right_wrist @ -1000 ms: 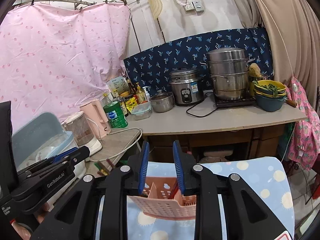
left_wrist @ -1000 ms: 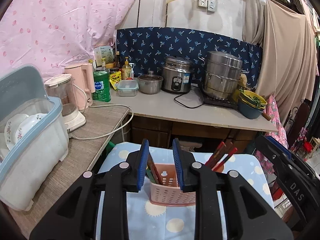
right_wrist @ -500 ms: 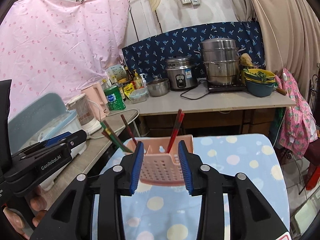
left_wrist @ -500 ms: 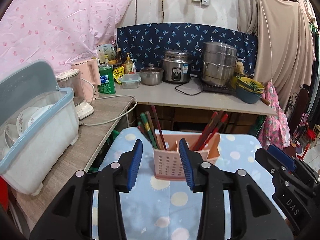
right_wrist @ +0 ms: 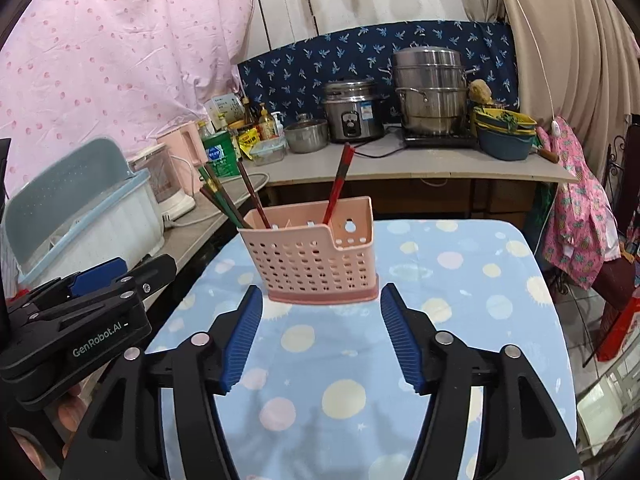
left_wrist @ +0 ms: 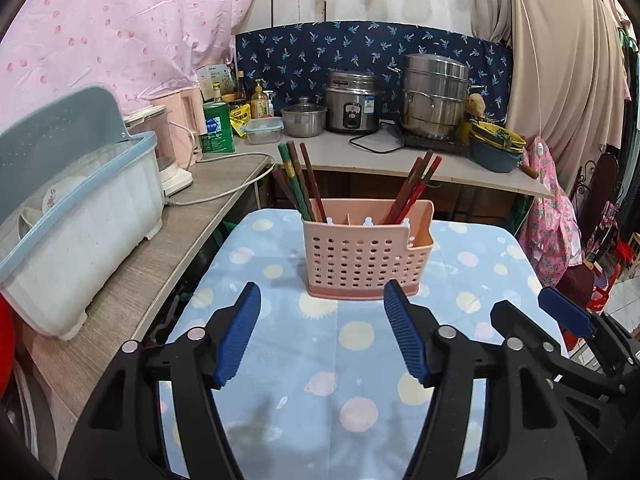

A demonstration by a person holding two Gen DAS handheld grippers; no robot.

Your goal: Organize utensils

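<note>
A pink perforated utensil basket stands upright on the blue dotted tablecloth. Green and dark chopsticks lean out of its left compartment, red ones out of the right. My left gripper hangs just in front of the basket, jaws opening, nothing between them. My right gripper sits likewise before the basket, jaws opening and empty. Each gripper shows at the edge of the other's view.
A wooden counter on the left carries a white dish-drainer box with plates, a blender and a pink kettle. The back counter holds a rice cooker, a steamer pot and stacked bowls. Clothes hang at right.
Both grippers have pulled back from the basket and sunk, and their jaws have widened. The basket, close between the fingers before, now stands free in front of them.
</note>
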